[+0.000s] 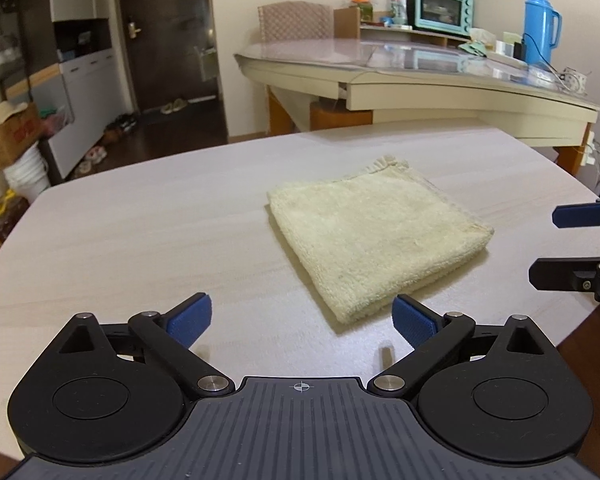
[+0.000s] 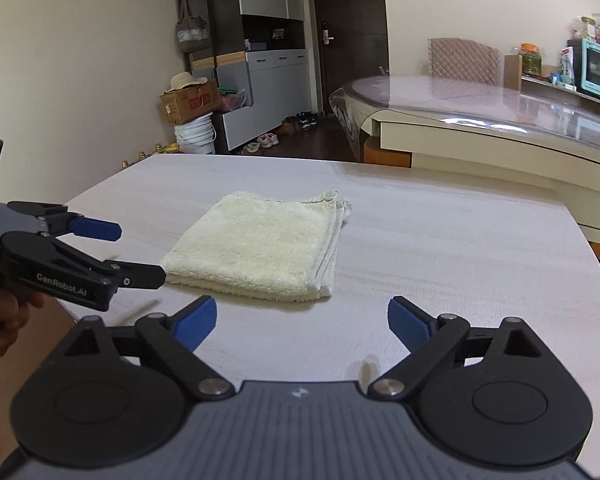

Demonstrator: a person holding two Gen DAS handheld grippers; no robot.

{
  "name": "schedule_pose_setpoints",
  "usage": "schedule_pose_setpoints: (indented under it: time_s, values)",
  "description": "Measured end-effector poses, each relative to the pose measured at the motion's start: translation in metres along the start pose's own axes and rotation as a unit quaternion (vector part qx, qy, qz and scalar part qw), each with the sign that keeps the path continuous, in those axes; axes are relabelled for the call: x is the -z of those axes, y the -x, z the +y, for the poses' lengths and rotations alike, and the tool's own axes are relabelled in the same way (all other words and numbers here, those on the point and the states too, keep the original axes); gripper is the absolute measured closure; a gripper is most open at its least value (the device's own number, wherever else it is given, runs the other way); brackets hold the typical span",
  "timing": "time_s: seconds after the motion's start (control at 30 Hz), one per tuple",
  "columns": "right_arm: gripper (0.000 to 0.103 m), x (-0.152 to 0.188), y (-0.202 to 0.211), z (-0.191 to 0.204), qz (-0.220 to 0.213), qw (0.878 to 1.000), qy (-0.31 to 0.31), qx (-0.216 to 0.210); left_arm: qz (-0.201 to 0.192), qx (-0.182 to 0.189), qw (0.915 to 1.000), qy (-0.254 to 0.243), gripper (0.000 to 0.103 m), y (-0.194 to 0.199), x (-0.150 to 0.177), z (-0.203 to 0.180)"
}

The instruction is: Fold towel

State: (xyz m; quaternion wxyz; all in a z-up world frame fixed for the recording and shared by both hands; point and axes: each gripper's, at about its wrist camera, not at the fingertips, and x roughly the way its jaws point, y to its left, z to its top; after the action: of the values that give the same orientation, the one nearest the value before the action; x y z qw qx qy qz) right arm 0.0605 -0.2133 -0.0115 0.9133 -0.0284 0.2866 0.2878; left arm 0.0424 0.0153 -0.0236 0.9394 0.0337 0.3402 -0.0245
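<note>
Your cream terry towel point(image 1: 376, 244) lies folded into a thick square on the pale wood-grain surface point(image 1: 140, 232), stacked edges and a frayed corner toward the far side. Your left claw point(image 1: 302, 320) hangs just short of the towel's near corner, blue-padded fingers point(image 1: 190, 320) spread wide with nothing between them. Off to the right of that view, your right claw point(image 1: 548, 244) comes in from the side, jaws apart, clear of the cloth. From the right wrist, the right claw point(image 2: 302, 322) sits wide open above bare surface, the towel point(image 2: 256, 246) just ahead. Your left claw point(image 2: 140, 254) shows at the left, its lower black finger tip right beside the towel's near-left corner; whether it touches, I cannot tell.
</note>
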Motion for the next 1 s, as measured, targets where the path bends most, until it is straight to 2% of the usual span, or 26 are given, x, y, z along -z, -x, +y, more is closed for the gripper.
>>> schedule_pose_setpoints:
  time_s: [0.37, 1.0]
  values:
    - [0.003, 0.003, 0.016, 0.009, -0.003, 1.0, -0.008, 0.004, -0.006, 0.005, 0.9999, 0.015, 0.001, 0.02, 0.004, -0.006]
    - [0.002, 0.009, 0.017, 0.01, 0.011, 1.0, -0.02, 0.015, 0.001, 0.006, 0.9995, 0.032, 0.0, 0.023, 0.01, -0.011]
